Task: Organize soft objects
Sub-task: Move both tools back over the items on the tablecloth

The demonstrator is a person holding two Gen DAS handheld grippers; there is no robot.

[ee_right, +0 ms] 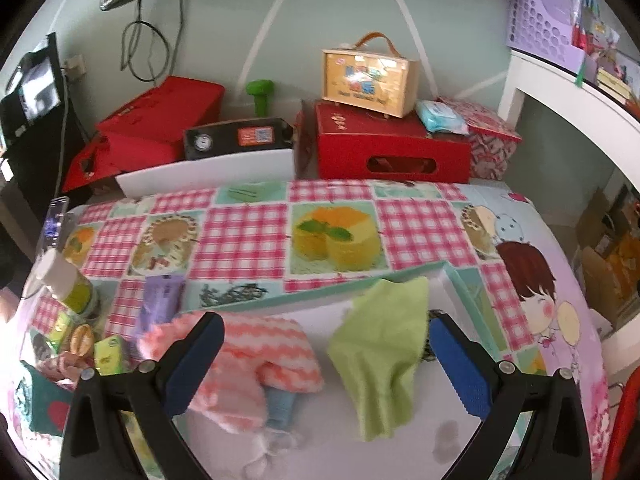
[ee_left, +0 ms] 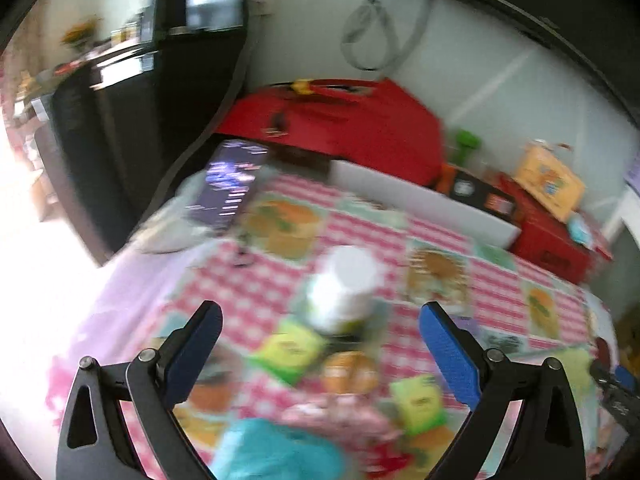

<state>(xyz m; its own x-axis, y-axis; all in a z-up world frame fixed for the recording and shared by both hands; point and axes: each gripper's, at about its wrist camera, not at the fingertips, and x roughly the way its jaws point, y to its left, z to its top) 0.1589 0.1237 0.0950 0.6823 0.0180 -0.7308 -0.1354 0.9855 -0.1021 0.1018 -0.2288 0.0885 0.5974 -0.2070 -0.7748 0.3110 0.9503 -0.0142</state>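
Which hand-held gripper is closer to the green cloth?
The right. The right hand-held gripper is open with the green cloth lying between its fingers. The left hand-held gripper is open over by the white-capped bottle, where no green cloth shows.

My left gripper (ee_left: pixel 320 332) hangs above the checked tablecloth (ee_left: pixel 496 292) with its blue-padded jaws spread wide and nothing between them. The whole view is smeared with blur. Just ahead of the fingertips I see a white-capped bottle (ee_left: pixel 344 284) standing on the cloth, with a yellow-green packet (ee_left: pixel 290 350) beside its base and a second one (ee_left: pixel 418 402) nearer the right finger. A teal cloth (ee_left: pixel 272 452) lies at the bottom edge between the fingers. Farther back, a phone (ee_left: pixel 232 184) with a lit screen sits near the table's far left corner, and a red box (ee_left: pixel 340 120) stands behind it against the wall.
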